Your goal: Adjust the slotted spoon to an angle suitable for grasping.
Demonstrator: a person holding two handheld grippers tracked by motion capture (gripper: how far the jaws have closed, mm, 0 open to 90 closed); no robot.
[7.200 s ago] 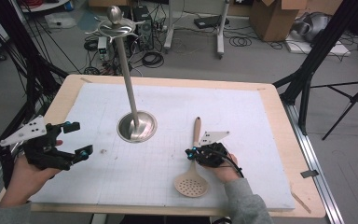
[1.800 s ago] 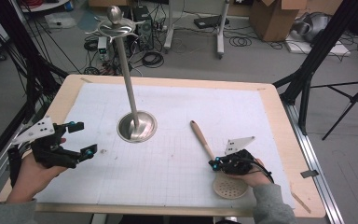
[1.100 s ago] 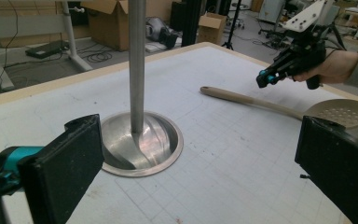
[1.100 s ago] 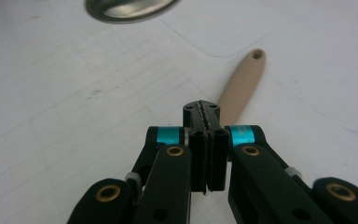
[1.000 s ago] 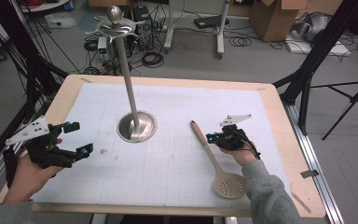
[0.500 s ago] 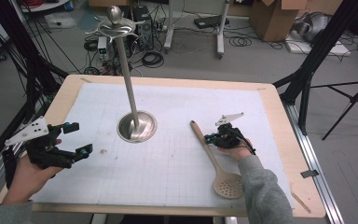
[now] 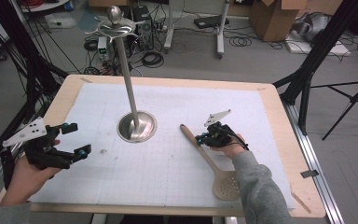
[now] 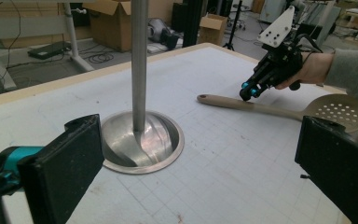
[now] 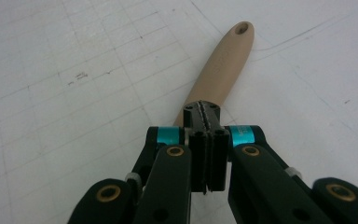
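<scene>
A beige slotted spoon (image 7: 210,160) lies flat on the white grid mat (image 7: 177,163), handle end toward the stand and perforated head near the front edge. My right gripper (image 7: 199,138) is shut with nothing between its jaws. Its tips sit right over the handle (image 9: 223,56), about a third of the way down from the hole end; I cannot tell whether they touch it. A steel stand (image 7: 137,127), a round base with a tall pole, rises mid-table. My left gripper (image 7: 77,139) hovers open at the left edge, its fingers (image 8: 60,168) wide apart and empty, facing the stand (image 8: 142,144) and the spoon (image 8: 261,108).
The mat covers a wooden table (image 7: 286,140) with bare wood at its borders. Black frame legs (image 7: 307,74) stand at the right corner and cables cross the floor behind. Bare mat stretches between the stand and the front edge.
The spoon's head swung right early on and then lay still. My right gripper left the head, went up the mat and then slid left to the handle. The left gripper stayed put.
</scene>
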